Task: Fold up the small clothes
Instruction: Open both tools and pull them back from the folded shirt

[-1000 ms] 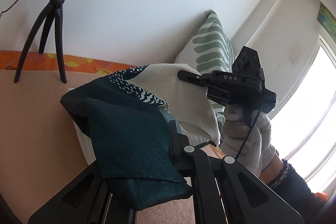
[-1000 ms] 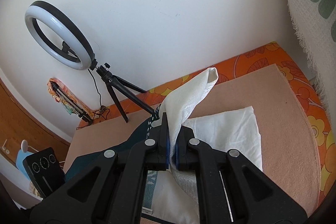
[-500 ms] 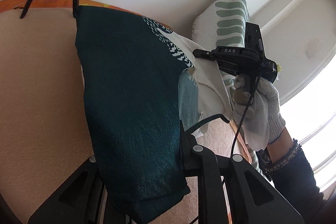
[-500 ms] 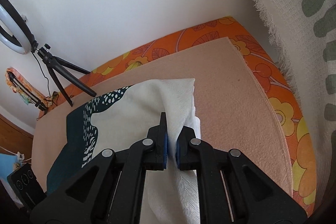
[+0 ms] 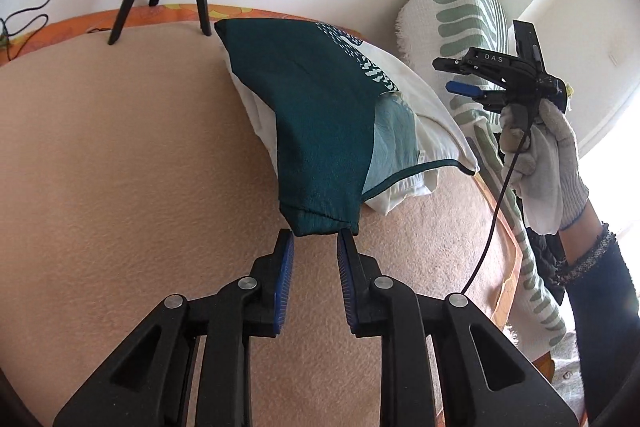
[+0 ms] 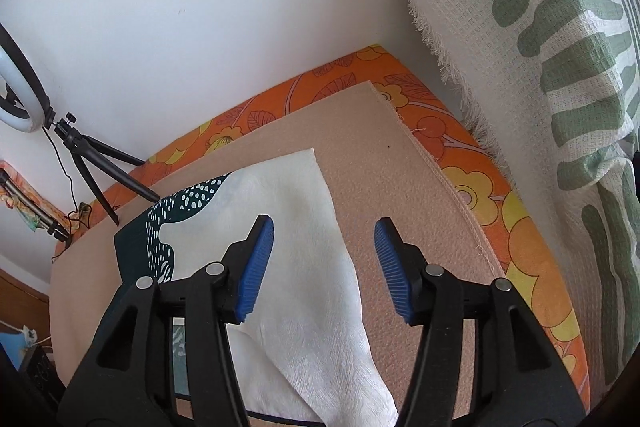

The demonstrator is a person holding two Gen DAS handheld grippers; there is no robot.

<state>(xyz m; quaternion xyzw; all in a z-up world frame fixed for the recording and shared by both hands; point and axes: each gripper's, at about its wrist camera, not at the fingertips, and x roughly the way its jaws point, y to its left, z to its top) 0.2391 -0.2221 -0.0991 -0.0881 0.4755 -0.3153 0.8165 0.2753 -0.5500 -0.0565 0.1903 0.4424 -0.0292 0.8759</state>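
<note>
White wall behind beige mat [image 5: 120, 155]; orange floral sheet [image 6: 516, 227] at edges. Folded garment [image 5: 316, 115] on mat. Both grippers' jaws wide, empty.

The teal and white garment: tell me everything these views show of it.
The garment is a small piece of soft fabric, dark teal on one side and textured cream-white on the other, with a band of white speckles where the colours meet. A paler teal lining and thin dark edging show at its opening. It lies folded over on the beige mat, teal end nearest the left gripper, whose jaws are open. The right gripper hovers open above the white part. Neither grips it.
</note>
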